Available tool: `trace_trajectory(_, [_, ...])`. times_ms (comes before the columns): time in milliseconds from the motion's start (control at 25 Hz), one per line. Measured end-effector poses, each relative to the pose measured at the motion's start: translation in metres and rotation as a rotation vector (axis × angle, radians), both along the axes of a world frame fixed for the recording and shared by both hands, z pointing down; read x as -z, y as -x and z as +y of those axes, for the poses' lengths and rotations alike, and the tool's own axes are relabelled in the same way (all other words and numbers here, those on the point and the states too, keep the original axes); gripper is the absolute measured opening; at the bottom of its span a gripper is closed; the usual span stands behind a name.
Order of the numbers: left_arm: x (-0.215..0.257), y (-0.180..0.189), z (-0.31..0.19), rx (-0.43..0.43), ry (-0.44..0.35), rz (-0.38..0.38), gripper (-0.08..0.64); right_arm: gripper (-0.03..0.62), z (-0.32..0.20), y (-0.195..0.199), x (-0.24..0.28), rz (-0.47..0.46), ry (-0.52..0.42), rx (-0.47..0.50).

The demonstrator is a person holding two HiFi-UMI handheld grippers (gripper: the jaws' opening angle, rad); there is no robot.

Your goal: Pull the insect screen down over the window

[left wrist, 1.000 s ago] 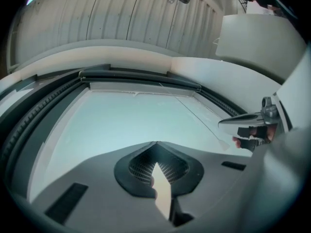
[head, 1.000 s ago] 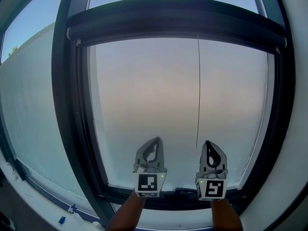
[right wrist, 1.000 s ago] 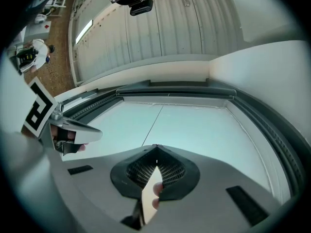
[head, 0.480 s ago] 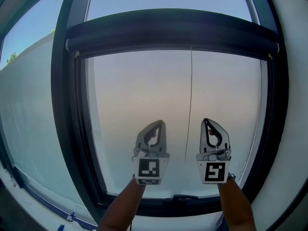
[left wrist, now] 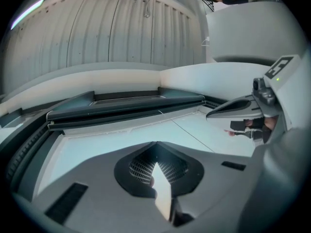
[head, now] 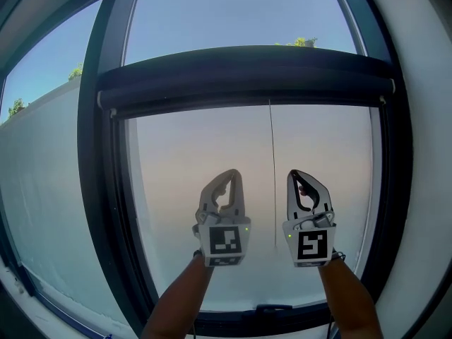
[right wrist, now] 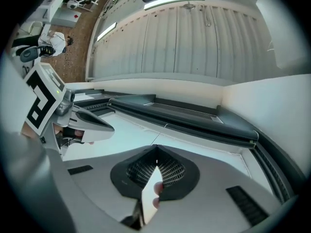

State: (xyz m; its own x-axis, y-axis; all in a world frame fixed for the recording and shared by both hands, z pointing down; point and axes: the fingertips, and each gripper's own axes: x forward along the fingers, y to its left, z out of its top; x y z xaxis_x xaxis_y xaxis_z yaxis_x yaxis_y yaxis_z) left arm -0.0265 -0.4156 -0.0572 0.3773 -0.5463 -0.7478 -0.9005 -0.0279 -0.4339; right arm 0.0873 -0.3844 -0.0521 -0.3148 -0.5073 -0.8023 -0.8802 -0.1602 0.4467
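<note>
The insect screen is rolled up in a dark bar (head: pixel 247 73) across the upper part of the window; the bar also shows in the left gripper view (left wrist: pixel 126 106) and the right gripper view (right wrist: pixel 184 113). A thin pull cord (head: pixel 272 175) hangs from the bar down the pane. My left gripper (head: pixel 229 174) is shut and empty, pointing up at the pane left of the cord. My right gripper (head: pixel 297 174) is shut and empty just right of the cord. Both are well below the bar and touch nothing. Each gripper view shows its own closed jaws, left (left wrist: pixel 156 144) and right (right wrist: pixel 156 148).
A dark window frame (head: pixel 106 189) surrounds the pane, with a small handle (head: pixel 272 308) on its bottom rail. A white reveal (head: pixel 427 119) borders the right side. Outside are a pale wall (head: pixel 42 189), sky and treetops.
Both grippers have risen side by side up the pane toward the bar, still shut. The head view has tilted upward, so the bar sits lower in the picture.
</note>
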Motion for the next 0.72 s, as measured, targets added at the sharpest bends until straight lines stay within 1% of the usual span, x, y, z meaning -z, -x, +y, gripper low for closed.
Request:
trace_trajectory(80, [0.007,0.000,-0.005,0.072,-0.002,-0.032,0.002,0.003,-0.004,-0.002,0.008,0.026,0.006,-0.043])
trace_trajectory(240, [0.018,0.005,-0.021,0.196,-0.031,-0.103,0.003,0.003,-0.014,-0.009,0.017,0.156,-0.018,-0.221])
trace_trajectory(400, [0.036,0.014,-0.025,0.335,-0.039,-0.185,0.008,0.003,-0.016,-0.012,0.028,0.246,-0.055,-0.320])
trace_trajectory(440, [0.041,0.015,-0.026,0.373,-0.043,-0.210,0.026,0.003,-0.017,-0.013,0.031,0.263,-0.059,-0.339])
trace_trajectory(520, [0.050,0.015,-0.028,0.439,-0.061,-0.251,0.100,0.003,-0.018,-0.012,0.039,0.297,-0.065,-0.374])
trace_trajectory(600, [0.058,0.014,-0.029,0.491,-0.074,-0.282,0.146,0.003,-0.020,-0.010,0.046,0.331,-0.064,-0.409])
trace_trajectory(640, [0.061,0.013,-0.029,0.518,-0.072,-0.300,0.168,0.005,-0.020,-0.010,0.049,0.345,-0.062,-0.428])
trace_trajectory(720, [0.066,0.013,-0.033,0.570,-0.063,-0.338,0.185,0.014,-0.023,-0.010,0.054,0.370,-0.050,-0.469])
